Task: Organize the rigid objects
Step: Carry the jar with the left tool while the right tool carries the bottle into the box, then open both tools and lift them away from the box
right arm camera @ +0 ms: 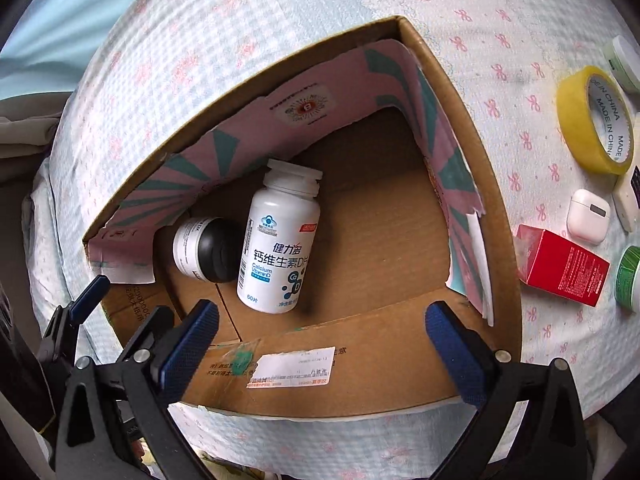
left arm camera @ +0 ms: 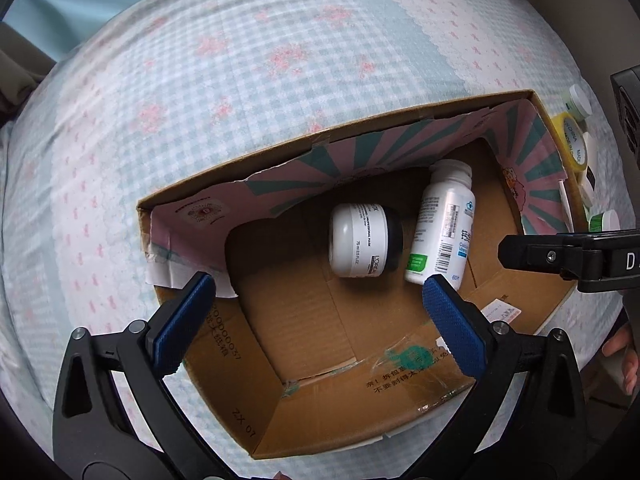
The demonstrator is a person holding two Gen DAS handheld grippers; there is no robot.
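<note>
- The cardboard box (right arm camera: 452,80) sits on the bed (right arm camera: 280,20) and already holds two items — a white supplement bottle (right arm camera: 278,248) and a small cream jar (right arm camera: 204,250), both lying on their sides, touching.
- Left outside, just right of the box: yellow tape roll (right arm camera: 592,120), earbud case (right arm camera: 588,218), red carton (right arm camera: 560,266), green-labelled jars (right arm camera: 630,278) — so most remains.
- Right gripper (right arm camera: 322,344) and left gripper (left arm camera: 316,320) hover over the box, jaws spread, empty.
</note>
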